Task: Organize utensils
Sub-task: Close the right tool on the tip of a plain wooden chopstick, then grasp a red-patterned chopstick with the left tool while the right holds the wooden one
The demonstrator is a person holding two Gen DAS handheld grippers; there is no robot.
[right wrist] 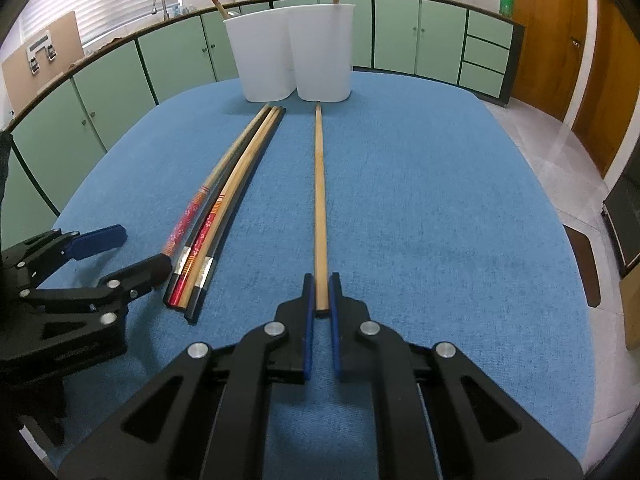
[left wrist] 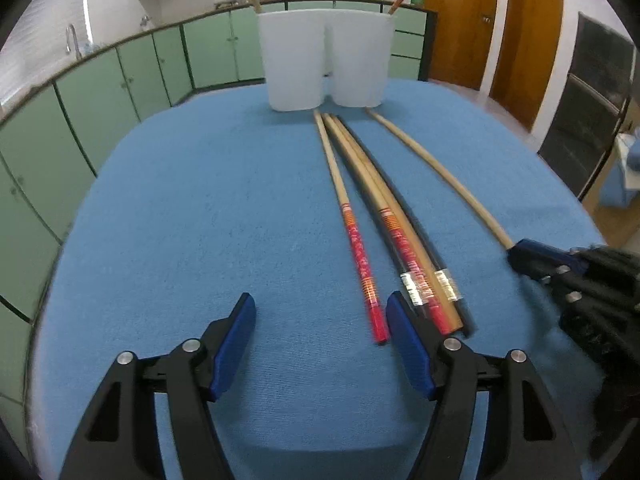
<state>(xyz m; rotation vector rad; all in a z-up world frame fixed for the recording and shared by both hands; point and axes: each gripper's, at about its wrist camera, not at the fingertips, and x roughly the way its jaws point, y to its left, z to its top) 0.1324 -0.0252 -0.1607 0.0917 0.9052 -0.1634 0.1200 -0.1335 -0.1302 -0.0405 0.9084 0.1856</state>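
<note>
A white two-compartment holder (left wrist: 324, 60) (right wrist: 292, 52) stands at the far side of the blue table, one red-ended chopstick upright in each compartment. Several chopsticks (left wrist: 384, 216) (right wrist: 224, 204) lie in a bunch on the cloth, with a red-patterned one (left wrist: 352, 224) slightly apart on the left. A plain wooden chopstick (right wrist: 320, 200) (left wrist: 436, 168) lies alone to their right. My right gripper (right wrist: 320, 292) (left wrist: 520, 256) is shut on its near end. My left gripper (left wrist: 320, 312) (right wrist: 132, 248) is open and empty, its right finger beside the bunch's near ends.
The blue cloth (left wrist: 200, 200) (right wrist: 440, 200) covers the whole table. Green kitchen cabinets (left wrist: 120, 80) run behind it, with wooden doors (left wrist: 460, 20) at the right. The table's edge falls off to a tiled floor (right wrist: 560, 152) on the right.
</note>
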